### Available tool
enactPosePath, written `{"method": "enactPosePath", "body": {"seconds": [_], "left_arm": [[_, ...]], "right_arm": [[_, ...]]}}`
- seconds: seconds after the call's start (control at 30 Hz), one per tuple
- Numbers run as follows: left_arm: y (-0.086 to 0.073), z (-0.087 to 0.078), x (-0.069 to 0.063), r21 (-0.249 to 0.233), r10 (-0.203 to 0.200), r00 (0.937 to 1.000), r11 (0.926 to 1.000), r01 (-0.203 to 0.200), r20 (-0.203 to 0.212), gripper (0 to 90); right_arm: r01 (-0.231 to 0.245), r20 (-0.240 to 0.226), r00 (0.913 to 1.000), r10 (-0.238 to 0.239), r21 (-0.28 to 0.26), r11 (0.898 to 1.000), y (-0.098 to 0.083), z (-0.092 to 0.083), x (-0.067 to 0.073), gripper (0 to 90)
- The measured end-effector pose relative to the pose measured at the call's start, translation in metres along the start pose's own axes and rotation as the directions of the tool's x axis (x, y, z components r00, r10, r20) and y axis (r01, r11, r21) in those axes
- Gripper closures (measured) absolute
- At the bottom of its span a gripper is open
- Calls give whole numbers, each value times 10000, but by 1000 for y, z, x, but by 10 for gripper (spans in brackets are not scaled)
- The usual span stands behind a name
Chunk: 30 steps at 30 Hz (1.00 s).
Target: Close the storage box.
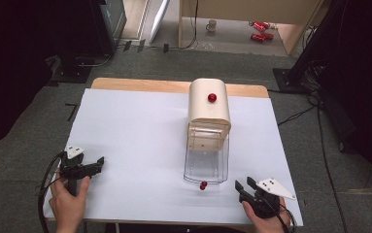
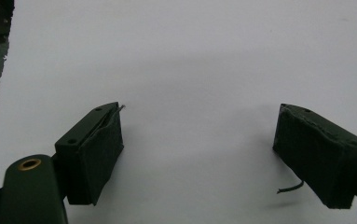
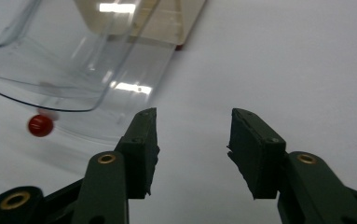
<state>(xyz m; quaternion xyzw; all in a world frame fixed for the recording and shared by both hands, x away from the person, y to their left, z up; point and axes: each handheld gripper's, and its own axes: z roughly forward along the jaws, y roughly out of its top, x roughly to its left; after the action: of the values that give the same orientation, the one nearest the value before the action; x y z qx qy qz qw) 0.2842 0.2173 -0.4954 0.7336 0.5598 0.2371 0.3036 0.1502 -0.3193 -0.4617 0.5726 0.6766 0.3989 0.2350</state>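
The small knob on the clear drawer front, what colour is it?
Red. The knob shows best in the right gripper view, on the clear drawer.

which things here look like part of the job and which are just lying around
Likely part of the job:
cream box with red knob
clear drawer, pulled out, with its red knob
left gripper, right gripper, both open

Lying about on the floor:
mug
red cans

Even overhead light leaves the white table (image 1: 135, 145) bright, its surroundings dark. Beside the clear drawer (image 3: 64, 60) soft blur spreads, and glare streaks lie on its plastic. Faint shadows sit under the jaws in both gripper views. All three pictures look slightly soft.
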Motion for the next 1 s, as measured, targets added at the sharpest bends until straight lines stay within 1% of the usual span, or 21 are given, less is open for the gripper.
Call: {"method": "enactPosePath", "body": {"seconds": [0.17, 0.2, 0.23, 0.3, 0.5, 0.53, 0.57, 0.63, 0.8, 0.87, 0.93, 1.0], "left_arm": [[0, 0, 0, -4, -2, 10000, 10000, 2, -6, 156], [0, 0, 0, -2, -1, 10000, 10000, 1, -1, 156], [0, 0, 0, -2, 0, 10000, 10000, 0, 0, 156], [0, 0, 0, -4, -5, 10000, 10000, 5, -1, 156], [0, 0, 0, -1, 3, 10000, 10000, -3, -8, 156], [0, 0, 0, -1, 3, 10000, 10000, -3, -8, 156], [0, 0, 0, 3, 3, 10000, 10000, -3, -14, 156], [0, 0, 0, 0, 6, 10000, 10000, -6, -16, 156], [0, 0, 0, 0, 4, 10000, 10000, -4, -12, 156], [0, 0, 0, -1, 2, 10000, 10000, -2, -9, 157], [0, 0, 0, 2, 7, 10000, 10000, -7, -18, 156], [0, 0, 0, -1, 3, 10000, 10000, -3, -16, 156]], "right_arm": [[-124, -751, 9971, 112, -151, 9998, 0, -8, 20, 616], [-45, -831, 9965, 28, -197, 9998, 0, -9, 23, 623], [137, -831, 9964, -159, -265, 9996, -1, -9, 27, 642], [341, -866, 9956, -361, -250, 9991, -2, -7, 34, 662], [522, -1369, 9890, -553, -261, 9983, -1, -4, 46, 704], [522, -1369, 9890, -553, -261, 9983, -1, -4, 46, 704], [480, -1540, 9867, -517, -281, 9985, -1, -4, 50, 713], [564, -1696, 9836, -607, -302, 9980, 0, -3, 54, 726], [947, -1752, 9796, -988, -318, 9950, 0, 2, 67, 742], [1020, -1769, 9785, -1062, -330, 9942, 0, 4, 71, 743], [973, -1771, 9789, -1023, -363, 9946, 1, 6, 75, 744], [1071, -1610, 9806, -1115, -355, 9936, 1, 8, 78, 750]]}}
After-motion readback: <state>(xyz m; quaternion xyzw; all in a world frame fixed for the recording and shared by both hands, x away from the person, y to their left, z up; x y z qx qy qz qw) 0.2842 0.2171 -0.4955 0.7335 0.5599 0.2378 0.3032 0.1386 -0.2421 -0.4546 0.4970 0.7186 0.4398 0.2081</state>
